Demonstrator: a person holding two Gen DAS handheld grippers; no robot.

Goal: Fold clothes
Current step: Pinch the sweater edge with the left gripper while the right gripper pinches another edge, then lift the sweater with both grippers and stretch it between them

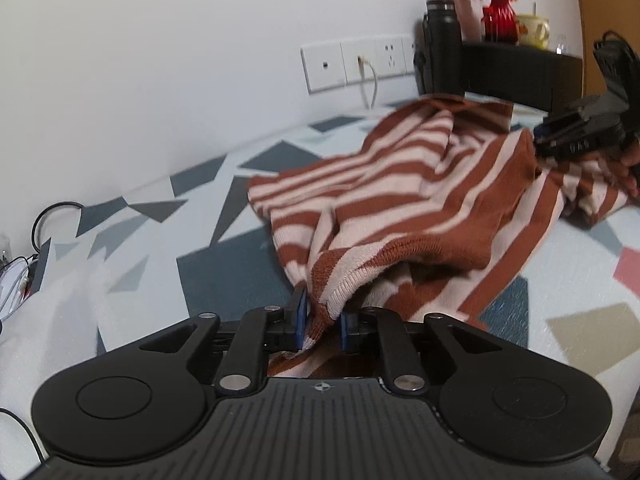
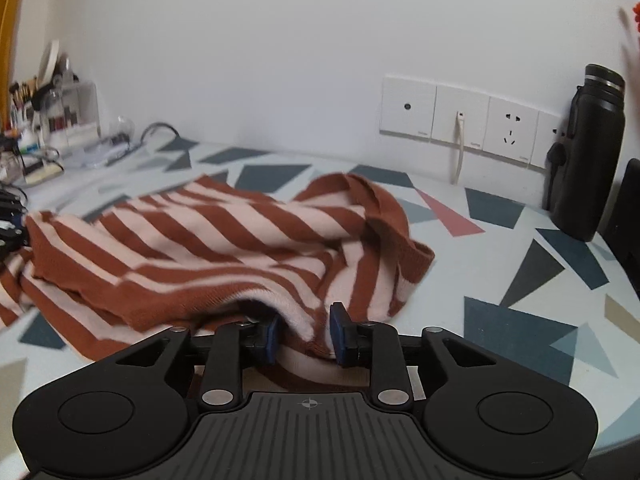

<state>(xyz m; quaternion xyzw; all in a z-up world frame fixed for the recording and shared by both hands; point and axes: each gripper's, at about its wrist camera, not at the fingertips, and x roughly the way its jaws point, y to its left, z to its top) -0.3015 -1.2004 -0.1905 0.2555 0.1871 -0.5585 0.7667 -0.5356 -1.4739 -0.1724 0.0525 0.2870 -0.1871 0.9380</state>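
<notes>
Nearest in the left wrist view, the left gripper [image 1: 323,322] has its blue pads [image 1: 303,316] pinched on a ribbed edge of the striped sweater [image 1: 400,200], jaws narrow with the knit between them. In the right wrist view the right gripper [image 2: 303,334] likewise clamps a fold of the sweater [image 2: 224,248] between its pads [image 2: 338,330], a little wider but pressing the cloth.

The sweater, rust and pale pink, lies bunched on the table [image 1: 224,272], which has a cover of grey, blue and pink shapes, its far part draped in loose folds. At the right edge of the left view the right gripper [image 1: 560,136] shows again, with a hand [image 1: 630,168] behind it.

Farther back stand a black bottle [image 2: 588,160] and a row of wall sockets [image 2: 464,120] with a white cable [image 2: 459,148] plugged in. Beyond, a red vase [image 1: 498,20] with orange flowers.
</notes>
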